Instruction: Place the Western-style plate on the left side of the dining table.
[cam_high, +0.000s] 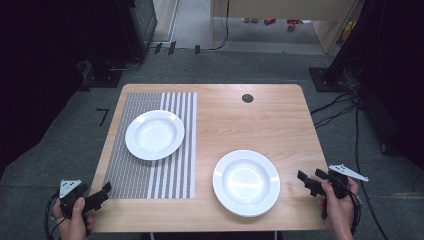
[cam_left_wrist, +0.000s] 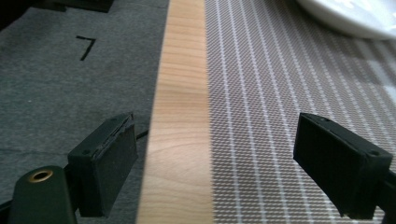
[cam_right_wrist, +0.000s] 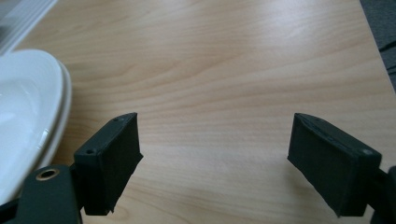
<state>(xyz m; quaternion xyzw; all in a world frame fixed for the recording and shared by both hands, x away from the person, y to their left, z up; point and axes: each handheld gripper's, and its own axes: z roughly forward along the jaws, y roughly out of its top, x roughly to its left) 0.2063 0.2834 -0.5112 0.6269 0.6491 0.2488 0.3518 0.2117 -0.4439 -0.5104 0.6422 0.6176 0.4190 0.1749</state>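
Two white plates lie on the wooden table (cam_high: 240, 120). One plate (cam_high: 154, 134) rests on a grey striped placemat (cam_high: 150, 170) at the left; its rim (cam_left_wrist: 355, 18) shows at the top of the left gripper view. The other plate (cam_high: 246, 182) sits on bare wood near the front; its edge (cam_right_wrist: 28, 116) appears at the left of the right gripper view. My left gripper (cam_high: 102, 194) hangs open at the table's front left corner, over the mat's edge (cam_left_wrist: 261, 116). My right gripper (cam_high: 309, 180) is open over bare wood, just right of the front plate. Nothing is between either pair of jaws.
A small dark round hole (cam_high: 247, 98) sits near the table's far edge. Grey carpet (cam_left_wrist: 70, 84) with a black mark surrounds the table. Cables (cam_high: 340, 107) trail on the floor at the right, and dark equipment stands behind at both sides.
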